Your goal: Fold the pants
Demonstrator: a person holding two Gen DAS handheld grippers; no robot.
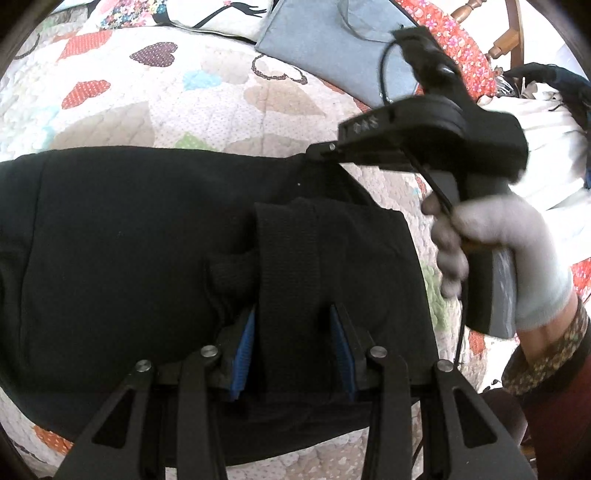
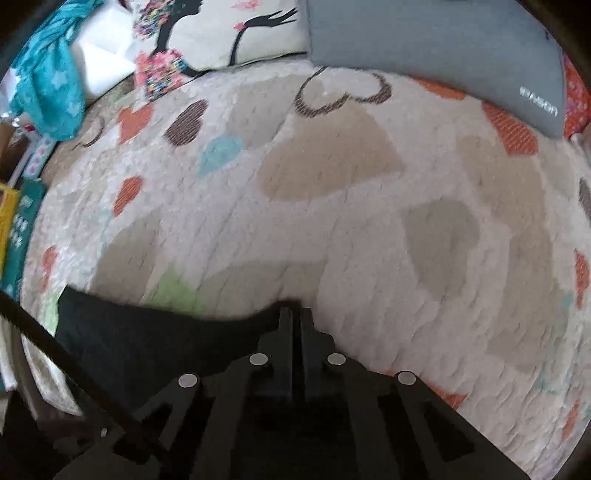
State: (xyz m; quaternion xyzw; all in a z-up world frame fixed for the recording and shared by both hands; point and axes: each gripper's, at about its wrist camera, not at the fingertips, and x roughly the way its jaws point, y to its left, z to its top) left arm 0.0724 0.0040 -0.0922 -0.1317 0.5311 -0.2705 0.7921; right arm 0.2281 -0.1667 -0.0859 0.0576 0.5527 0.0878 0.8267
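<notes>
Black pants (image 1: 147, 229) lie spread across the bed's quilt (image 1: 155, 110), filling the middle of the left wrist view from 9 o'clock to 3 o'clock. The cloth is soft knit, matte, with a ribbed waistband strip running upright in the centre.

Left tool (image 1: 291, 321): jaws apart, blue pads either side of the waistband strip at 6 o'clock, straddling it rather than pinching. Judged: lined up to take that band, or just let go of it; cannot say which.

Right tool (image 1: 321, 151), gripped by a gloved hand (image 1: 498, 254) at 3 o'clock: tips closed on the far corner of the pants at about 1 o'clock. In its own view the fingers (image 2: 284, 325) stand pressed together with black cloth drawn taut off toward 8 o'clock. The edge is lifted a little, likely to carry it over for a fold.

Quilt: puffy, stitched, hearts in red, tan, teal. A grey pillow (image 2: 424, 48) and a printed pillow (image 2: 221, 33) sit at 12 o'clock, well apart from the pants.
</notes>
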